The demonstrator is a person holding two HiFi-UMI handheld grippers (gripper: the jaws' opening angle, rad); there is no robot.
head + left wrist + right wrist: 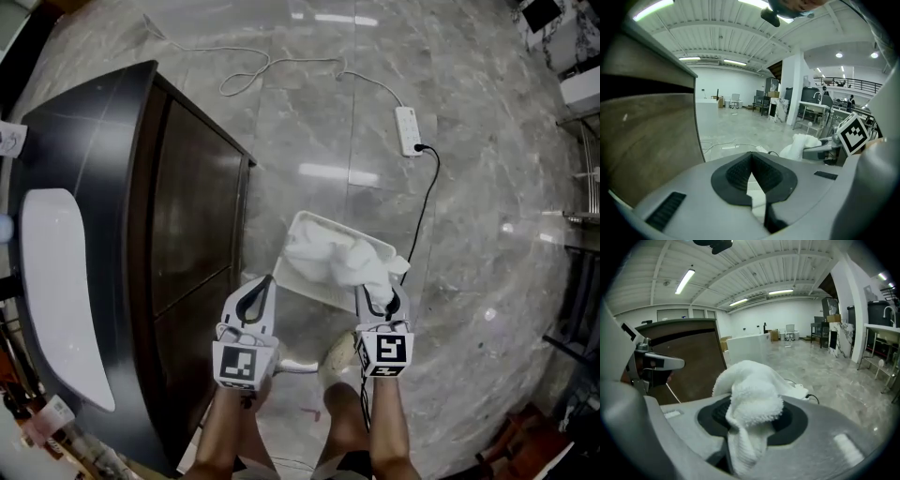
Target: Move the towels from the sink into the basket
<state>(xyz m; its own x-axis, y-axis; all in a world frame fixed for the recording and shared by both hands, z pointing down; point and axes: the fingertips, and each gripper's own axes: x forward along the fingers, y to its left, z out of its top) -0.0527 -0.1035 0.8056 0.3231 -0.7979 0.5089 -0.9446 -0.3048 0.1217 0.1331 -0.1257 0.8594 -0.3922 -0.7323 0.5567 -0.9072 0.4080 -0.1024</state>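
At the far left the white sink [58, 281] sits in the dark cabinet [187, 206]; whether any cloth is left in the sink cannot be told from here. The left gripper [266, 281] hangs just beside the near left edge of the basket [323, 221], its jaw tips together with nothing between them. The basket stands on the floor with white towels [319, 253] already bunched inside. Over its near right part, the right gripper [384, 298] is clamped on another towel [750, 390], whose loose end drapes onto the pile. The step in hand looks like the drop-off. The next move calls for parting the right jaws while the cloth hangs inside the walls, so that none trails over the rim.
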